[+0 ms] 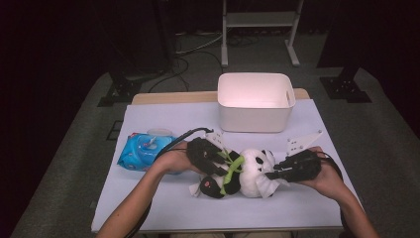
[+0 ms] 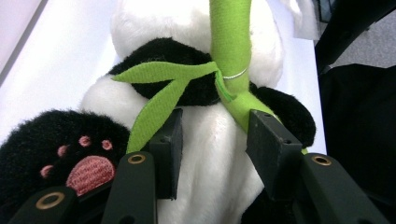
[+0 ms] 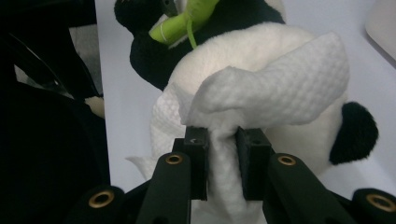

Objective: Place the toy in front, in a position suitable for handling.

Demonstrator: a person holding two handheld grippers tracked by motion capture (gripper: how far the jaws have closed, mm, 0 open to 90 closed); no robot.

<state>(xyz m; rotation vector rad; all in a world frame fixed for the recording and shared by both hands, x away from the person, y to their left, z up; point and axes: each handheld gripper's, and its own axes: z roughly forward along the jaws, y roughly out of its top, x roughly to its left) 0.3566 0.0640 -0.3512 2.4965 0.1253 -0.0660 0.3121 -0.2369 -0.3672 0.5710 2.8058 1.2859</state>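
Both forearms reach in from the table's near edge. The black two-jaw left gripper (image 1: pixel 224 163) grips the body of the black-and-white plush panda (image 1: pixel 250 171), while the black two-jaw right gripper (image 1: pixel 273 174) pinches a crumpled white textured wipe (image 3: pixel 261 95).

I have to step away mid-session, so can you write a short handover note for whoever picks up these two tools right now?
Left tool: jaws closed on the plush panda's white belly, beside its green bamboo stalk, steadying it on the table.
Right tool: shut on a white wipe, pressed against the panda's head.
Blue wipe pack lies left of the panda; white bin stands behind it.
Done: wipe in hand, panda pinned.
Left: probably finish wiping the panda; the bin may take the wipe afterwards.
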